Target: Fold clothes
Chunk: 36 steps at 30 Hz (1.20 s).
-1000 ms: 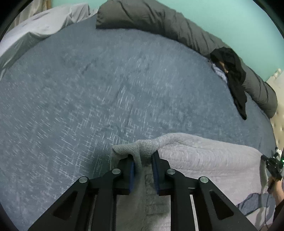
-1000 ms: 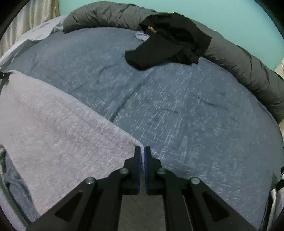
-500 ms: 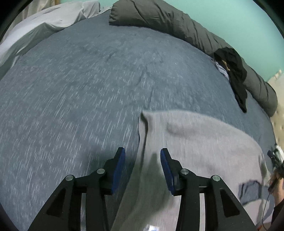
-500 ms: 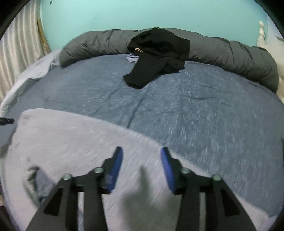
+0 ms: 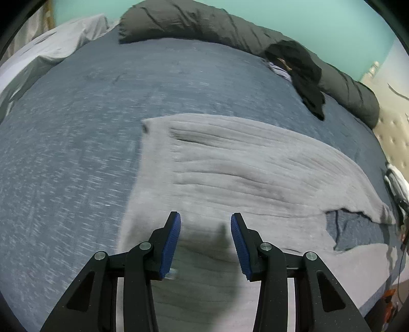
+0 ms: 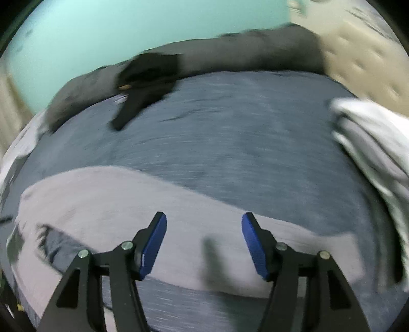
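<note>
On the blue bed (image 5: 76, 158), a grey garment (image 5: 242, 163) lies flat, well short of the black clothing (image 5: 304, 74) by the dark duvet (image 5: 194, 23). Above it, the left gripper (image 5: 205, 242) stands spread and empty; the right gripper (image 6: 204, 242) is opening, nothing between its jaws.

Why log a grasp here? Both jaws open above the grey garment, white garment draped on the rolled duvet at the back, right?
One error: the garment draped on the rolled duvet is black, not white, per the left wrist view. Both jaws are open over the grey garment.
</note>
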Available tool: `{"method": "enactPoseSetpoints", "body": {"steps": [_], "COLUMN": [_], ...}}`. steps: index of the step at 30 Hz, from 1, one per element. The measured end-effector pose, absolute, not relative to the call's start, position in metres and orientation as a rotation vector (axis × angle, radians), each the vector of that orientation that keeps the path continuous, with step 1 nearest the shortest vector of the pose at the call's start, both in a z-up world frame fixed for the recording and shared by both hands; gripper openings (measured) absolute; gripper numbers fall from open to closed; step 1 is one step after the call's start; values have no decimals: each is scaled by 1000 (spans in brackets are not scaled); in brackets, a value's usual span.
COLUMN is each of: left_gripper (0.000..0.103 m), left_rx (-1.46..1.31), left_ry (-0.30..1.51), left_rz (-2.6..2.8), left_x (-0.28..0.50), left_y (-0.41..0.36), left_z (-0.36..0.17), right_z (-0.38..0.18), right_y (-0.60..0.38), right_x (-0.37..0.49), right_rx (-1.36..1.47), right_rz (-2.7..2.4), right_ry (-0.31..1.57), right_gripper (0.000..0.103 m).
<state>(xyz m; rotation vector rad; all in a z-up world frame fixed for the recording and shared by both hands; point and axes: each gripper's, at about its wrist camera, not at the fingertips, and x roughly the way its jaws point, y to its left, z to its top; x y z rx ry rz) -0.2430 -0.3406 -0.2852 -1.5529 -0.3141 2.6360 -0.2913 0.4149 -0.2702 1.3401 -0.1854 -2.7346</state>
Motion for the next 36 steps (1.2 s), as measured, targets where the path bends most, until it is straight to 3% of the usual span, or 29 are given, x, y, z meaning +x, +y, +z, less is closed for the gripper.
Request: {"method": "enactPoseSetpoints", "body": {"steps": [4, 21, 22, 23, 27, 29, 36], "left_gripper": [45, 45, 45, 45, 45, 45, 45], "left_rx": [-1543, -1549, -1551, -1554, -1568, -1570, -1573], "left_ry": [-304, -212, -210, -209, -219, -219, -213], "left_rz": [2607, 2558, 2559, 2560, 2563, 2565, 2569], "left_x": [-246, -258, -257, -257, -258, -258, -258], "left_y": [-312, -264, -264, -265, -268, -269, -269], "left_z": [-290, -302, -303, -305, -309, -309, -309], "right_z": [-281, -350, -350, -350, -347, -342, -288], "right_y": [461, 474, 472, 470, 466, 465, 466], "right_x": [-281, -314, -313, -312, -308, -306, -312], "right_rx": [1452, 1776, 1759, 1743, 1694, 1660, 1457], "right_rz": [-2816, -2816, -2824, -2830, -2842, -2859, -2991], "right_ry": [-280, 82, 94, 103, 123, 129, 222], "right_gripper": [66, 65, 59, 44, 19, 12, 10]}}
